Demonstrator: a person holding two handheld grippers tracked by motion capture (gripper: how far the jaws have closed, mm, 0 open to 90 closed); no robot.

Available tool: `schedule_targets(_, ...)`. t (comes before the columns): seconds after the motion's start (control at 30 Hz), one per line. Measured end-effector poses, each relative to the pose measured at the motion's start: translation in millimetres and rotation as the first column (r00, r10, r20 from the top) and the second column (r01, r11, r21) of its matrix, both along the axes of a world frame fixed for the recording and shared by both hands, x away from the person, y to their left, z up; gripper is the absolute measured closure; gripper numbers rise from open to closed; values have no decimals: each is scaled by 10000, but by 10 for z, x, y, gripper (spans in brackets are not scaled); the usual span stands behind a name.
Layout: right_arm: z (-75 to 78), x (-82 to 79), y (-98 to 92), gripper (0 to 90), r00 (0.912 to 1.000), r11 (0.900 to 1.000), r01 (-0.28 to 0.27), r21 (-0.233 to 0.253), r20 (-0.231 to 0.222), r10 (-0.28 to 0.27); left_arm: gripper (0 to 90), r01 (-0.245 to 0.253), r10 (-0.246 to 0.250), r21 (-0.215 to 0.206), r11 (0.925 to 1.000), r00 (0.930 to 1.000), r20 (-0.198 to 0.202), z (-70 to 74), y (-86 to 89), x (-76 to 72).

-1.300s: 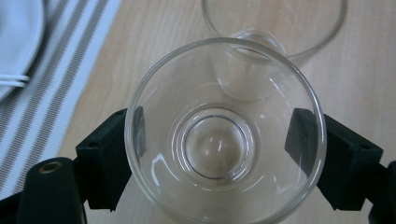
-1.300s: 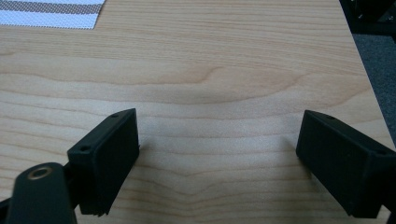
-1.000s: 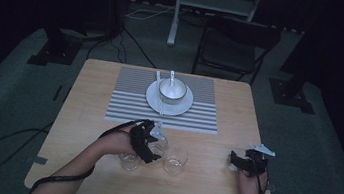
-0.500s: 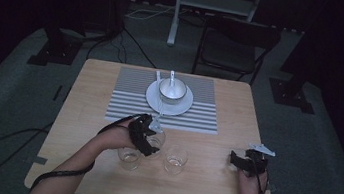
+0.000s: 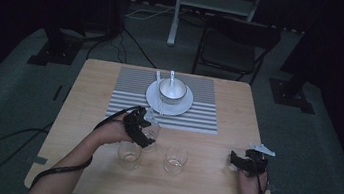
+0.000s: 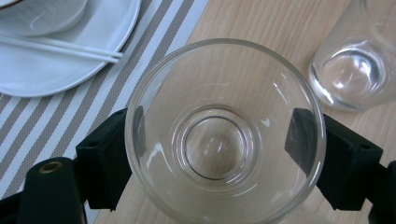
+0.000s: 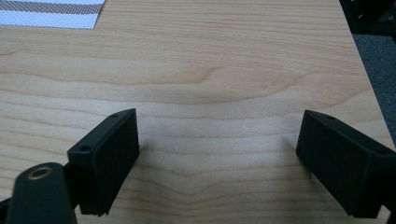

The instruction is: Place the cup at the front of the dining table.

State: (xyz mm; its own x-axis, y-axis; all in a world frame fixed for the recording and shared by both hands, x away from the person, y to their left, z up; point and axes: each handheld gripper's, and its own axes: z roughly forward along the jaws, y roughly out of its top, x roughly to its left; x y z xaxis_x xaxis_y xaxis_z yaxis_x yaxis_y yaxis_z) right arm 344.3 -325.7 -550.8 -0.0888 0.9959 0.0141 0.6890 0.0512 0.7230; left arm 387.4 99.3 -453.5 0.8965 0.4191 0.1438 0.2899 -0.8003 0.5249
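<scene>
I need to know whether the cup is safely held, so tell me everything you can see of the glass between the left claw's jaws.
The glass is clear, round and empty, with a thick base and a wider rim, seen from above in the left gripper view. It looks upright. The left claw has a black jaw pressed to each side of its wall. It sits over bare wood beside the striped placemat; whether it is lifted cannot be told.

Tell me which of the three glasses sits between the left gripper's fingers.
The glass nearest the striped placemat, flanked by the left gripper. The other two glasses stand free, closer to the person.
</scene>
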Motion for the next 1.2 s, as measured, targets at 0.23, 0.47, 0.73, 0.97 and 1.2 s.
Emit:
schedule_targets(0.23,0,0,0,126,10000,10000,1,-1,0,-1,184,-535,537,-103,9985,9984,168,67,137,69)
schedule_targets(0.47,0,0,0,126,10000,10000,-2,-4,0,2,184,-922,924,-144,9956,9955,191,105,273,145)
schedule_targets(0.73,0,0,0,126,10000,10000,0,-1,-2,0,184,-1610,1613,-188,9868,9868,131,65,412,232)
schedule_targets(0.97,0,0,0,126,10000,10000,1,-1,0,-1,184,-2446,2446,-512,9683,9696,-69,52,559,350)
schedule_targets(1.2,0,0,0,126,10000,10000,-1,-1,-2,1,184,-3079,3087,-471,9502,9511,92,58,615,432)
